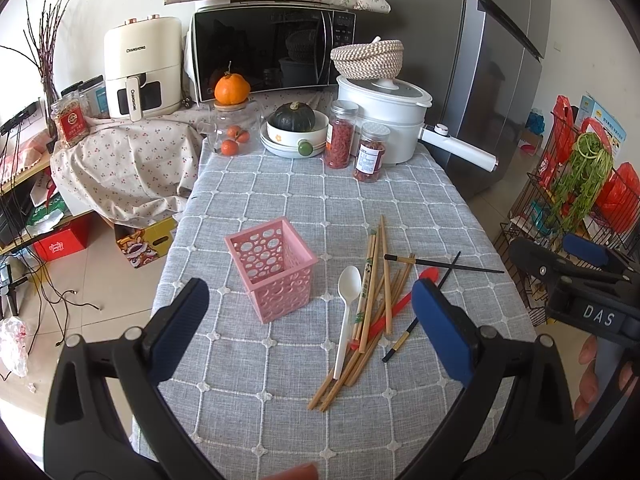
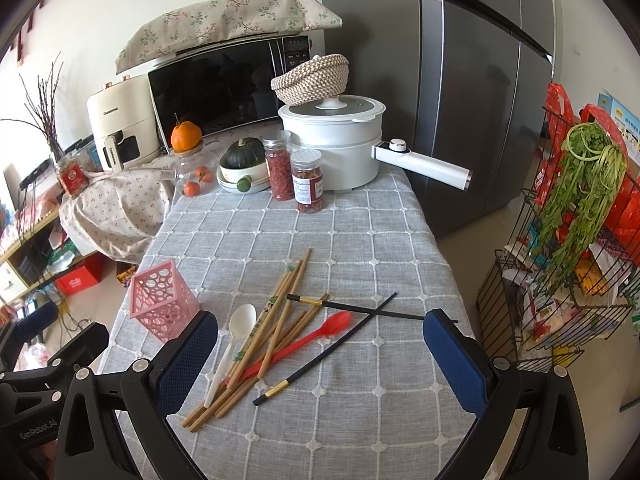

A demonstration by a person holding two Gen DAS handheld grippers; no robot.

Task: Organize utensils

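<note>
A pink perforated holder (image 1: 275, 266) (image 2: 162, 300) stands upright and empty on the grey checked tablecloth (image 1: 280, 392). To its right lies a loose pile: several wooden chopsticks (image 1: 376, 280) (image 2: 286, 312), a white spoon (image 1: 347, 304) (image 2: 236, 340), a red spoon (image 1: 394, 312) (image 2: 320, 332) and two black chopsticks (image 1: 444, 267) (image 2: 332, 350). My left gripper (image 1: 310, 320) is open and empty above the near table, in front of holder and pile. My right gripper (image 2: 320, 358) is open and empty, hovering over the pile; it also shows at the right edge of the left wrist view (image 1: 576, 268).
At the table's far end stand a white electric pot (image 1: 384, 116) with a woven basket on top, two jars of red berries (image 1: 370, 152), a bowl with a dark squash (image 1: 294, 128) and a glass jar of oranges (image 1: 234, 128). A wire rack (image 2: 568, 264) with greens stands right of the table.
</note>
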